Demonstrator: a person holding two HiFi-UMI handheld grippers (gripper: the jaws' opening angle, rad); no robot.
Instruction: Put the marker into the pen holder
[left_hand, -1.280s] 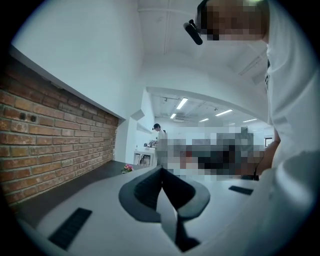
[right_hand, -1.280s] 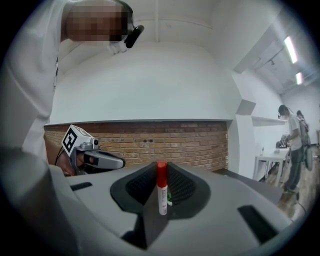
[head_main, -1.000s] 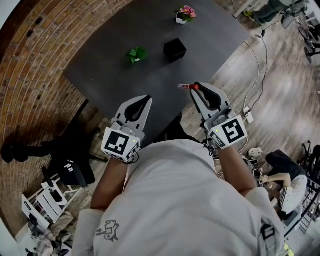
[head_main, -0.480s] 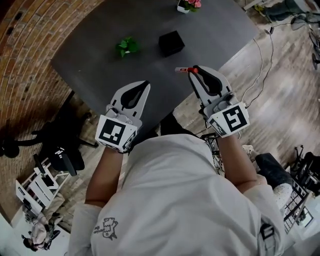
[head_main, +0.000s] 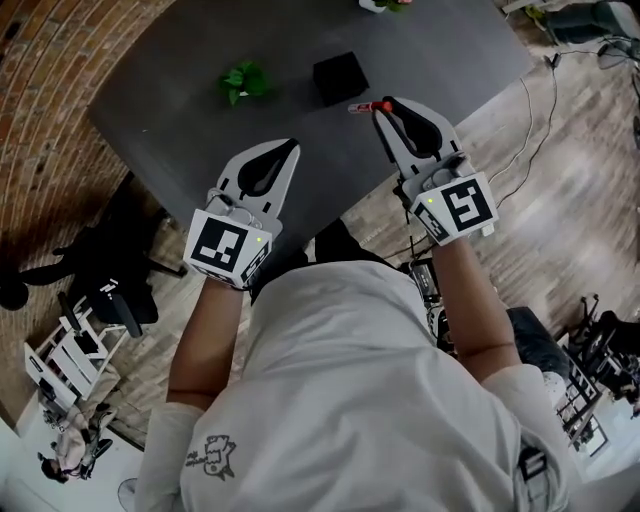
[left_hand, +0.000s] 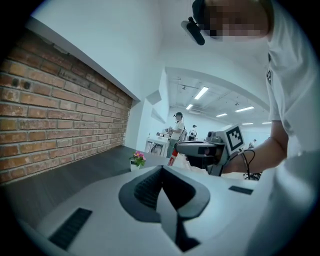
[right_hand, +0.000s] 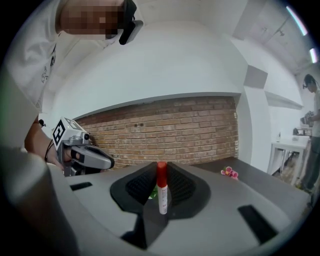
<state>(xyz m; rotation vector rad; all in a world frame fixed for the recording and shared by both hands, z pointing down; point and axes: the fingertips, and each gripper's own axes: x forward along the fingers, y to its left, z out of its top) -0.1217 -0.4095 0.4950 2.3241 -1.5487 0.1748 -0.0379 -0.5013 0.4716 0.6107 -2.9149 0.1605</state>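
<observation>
My right gripper (head_main: 383, 106) is shut on a white marker with a red cap (head_main: 369, 106); the marker (right_hand: 161, 187) stands upright between the jaws in the right gripper view. The black cube pen holder (head_main: 340, 77) sits on the dark table (head_main: 440, 50), just beyond and left of the marker. My left gripper (head_main: 292, 146) hovers over the table's near edge, its jaws together with nothing between them (left_hand: 161, 172). The marker's red cap (left_hand: 173, 156) also shows past the left gripper, at the tip of the right gripper.
A small green plant (head_main: 240, 80) stands left of the pen holder. A white pot with pink flowers (left_hand: 136, 161) sits at the table's far side. A brick wall (head_main: 40, 90) runs along the left. Cables (head_main: 530, 120) trail over the wooden floor at right.
Both grippers have moved forward over the table toward the pen holder and sunk a little. The marker has stayed in the right gripper.
</observation>
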